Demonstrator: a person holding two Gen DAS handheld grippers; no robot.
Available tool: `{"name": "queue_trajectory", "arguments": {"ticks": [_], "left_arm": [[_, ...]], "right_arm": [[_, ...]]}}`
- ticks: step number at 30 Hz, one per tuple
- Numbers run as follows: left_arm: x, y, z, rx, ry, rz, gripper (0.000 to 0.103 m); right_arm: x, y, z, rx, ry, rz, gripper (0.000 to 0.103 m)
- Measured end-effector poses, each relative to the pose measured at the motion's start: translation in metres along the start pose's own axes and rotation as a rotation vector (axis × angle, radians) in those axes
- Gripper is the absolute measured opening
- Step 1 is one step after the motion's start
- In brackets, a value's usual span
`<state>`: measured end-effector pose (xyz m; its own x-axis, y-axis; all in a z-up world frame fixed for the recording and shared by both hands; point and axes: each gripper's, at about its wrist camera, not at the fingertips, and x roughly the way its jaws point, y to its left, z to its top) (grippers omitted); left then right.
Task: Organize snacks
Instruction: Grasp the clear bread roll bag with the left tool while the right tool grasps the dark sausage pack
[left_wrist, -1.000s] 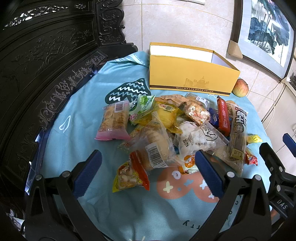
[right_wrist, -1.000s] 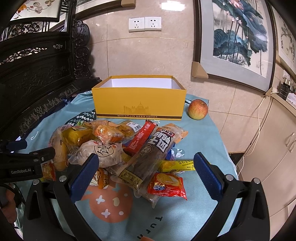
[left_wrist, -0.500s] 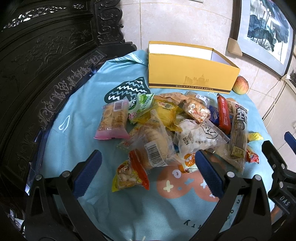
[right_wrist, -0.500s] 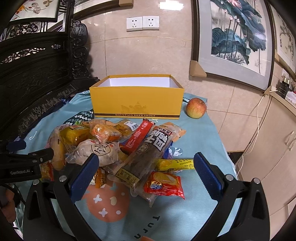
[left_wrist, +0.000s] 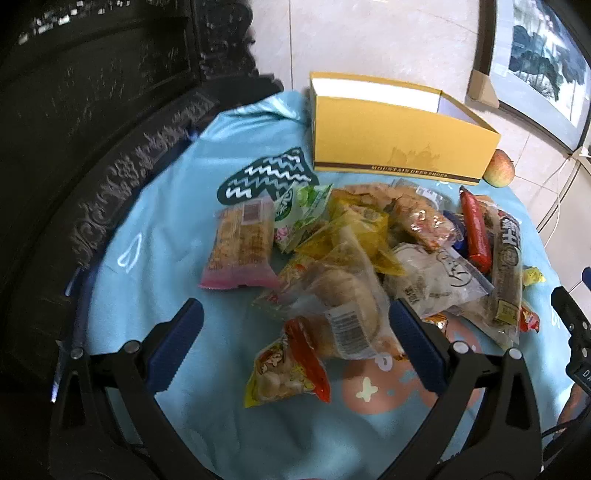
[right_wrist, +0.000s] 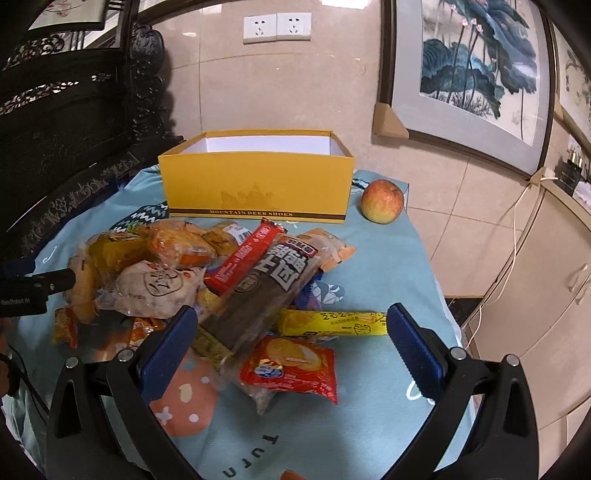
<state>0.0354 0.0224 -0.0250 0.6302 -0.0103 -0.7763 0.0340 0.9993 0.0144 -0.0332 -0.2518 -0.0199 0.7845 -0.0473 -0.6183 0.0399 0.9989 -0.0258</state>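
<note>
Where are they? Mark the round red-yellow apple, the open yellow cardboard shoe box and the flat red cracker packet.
round red-yellow apple (right_wrist: 382, 201): right wrist view, middle of its skin.
open yellow cardboard shoe box (right_wrist: 256, 184): right wrist view, front wall.
flat red cracker packet (right_wrist: 290, 363): right wrist view, printed face.

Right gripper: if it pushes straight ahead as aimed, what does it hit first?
Probably the red biscuit packet, which lies nearest between the open fingers of the right gripper. The long dark snack bar sits just behind it. Depth is uncertain.

Cloth-covered table: snacks, box, apple
</note>
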Motion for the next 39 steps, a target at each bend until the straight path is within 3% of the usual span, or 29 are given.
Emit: {"name": "queue_trajectory", "arguments": {"ticks": [12,17,19,25,32,39], "left_arm": [[0.042,-0.017,0.006,0.004,0.095,-0.063,0.101],[0.049,-0.013,0.002,-0.004,0.077,-0.099,0.086],[0.05,-0.012,-0.002,0.001,0.082,-0.113,0.057],[0.034,0.002,-0.001,-0.038,0.067,-0.171,0.038],[-0.004,0.016,0.004,-0.064,0.003,-0.218,0.035],[-0.029,0.017,0.012,-0.066,-0.061,-0.253,0.035]], "right_arm": [[0.024,-0.002,-0.008,0.031,0.048,0.057,0.102],[0.025,-0.004,-0.009,0.034,0.058,0.046,0.102],[0.025,-0.004,-0.01,0.032,0.061,0.032,0.102],[0.019,-0.007,-0.013,0.014,0.066,-0.009,0.102],[0.012,-0.024,-0.013,0.027,0.057,-0.048,0.102],[0.033,-0.013,0.005,0.029,0.115,0.01,0.102]]}}
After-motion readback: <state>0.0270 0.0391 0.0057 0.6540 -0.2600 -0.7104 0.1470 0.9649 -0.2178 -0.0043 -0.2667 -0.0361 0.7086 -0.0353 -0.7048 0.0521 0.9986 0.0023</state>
